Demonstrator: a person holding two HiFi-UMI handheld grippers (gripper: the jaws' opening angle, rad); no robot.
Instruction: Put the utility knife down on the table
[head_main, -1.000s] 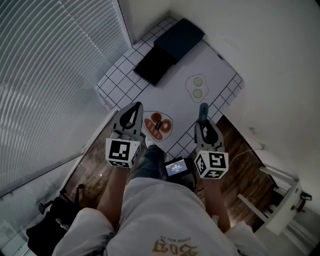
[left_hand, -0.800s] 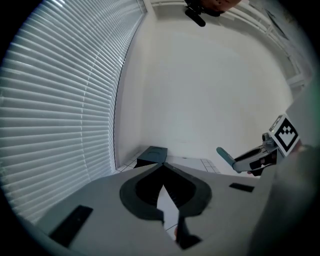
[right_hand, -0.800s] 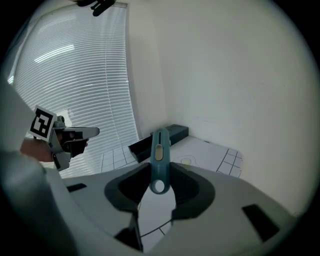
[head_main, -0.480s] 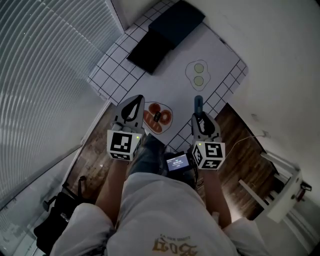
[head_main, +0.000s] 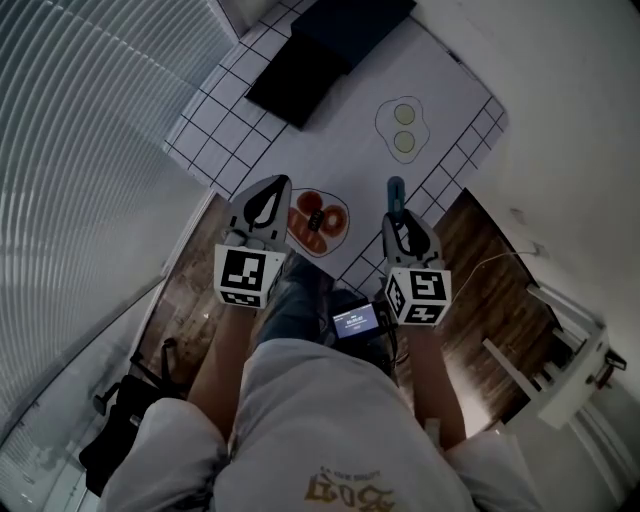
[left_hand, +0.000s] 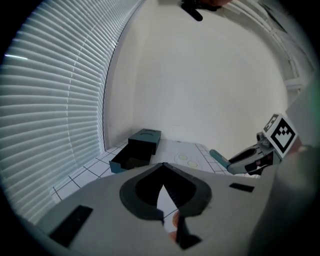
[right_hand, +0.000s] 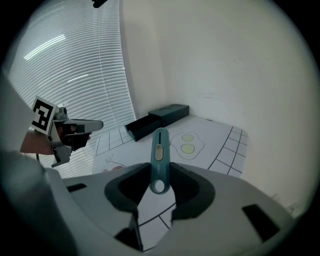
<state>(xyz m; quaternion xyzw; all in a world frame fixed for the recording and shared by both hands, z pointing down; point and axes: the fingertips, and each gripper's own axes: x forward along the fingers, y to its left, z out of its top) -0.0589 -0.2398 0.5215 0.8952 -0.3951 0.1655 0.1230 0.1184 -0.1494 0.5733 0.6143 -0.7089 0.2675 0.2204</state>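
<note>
A teal utility knife (head_main: 395, 193) sticks forward out of my right gripper (head_main: 398, 222), whose jaws are shut on its rear end (right_hand: 159, 165). It hangs above the near edge of the white table (head_main: 345, 150) with its black grid lines. My left gripper (head_main: 270, 192) is level with it to the left, shut and empty, its tips meeting (left_hand: 162, 165) over an orange drawing (head_main: 318, 222). The left gripper view shows the knife (left_hand: 219, 159) at the right, pointing toward the table.
A dark box with a pulled-out drawer (head_main: 320, 50) stands at the table's far end. A fried-egg drawing (head_main: 403, 125) lies mid-table. Window blinds (head_main: 90, 130) run along the left. Wooden floor, a white frame (head_main: 560, 360) and a black bag (head_main: 120, 440) surround the person.
Both grippers have moved a little forward over the table's near edge, with the knife still in the right one. The table and box have slid upward in the head view.
</note>
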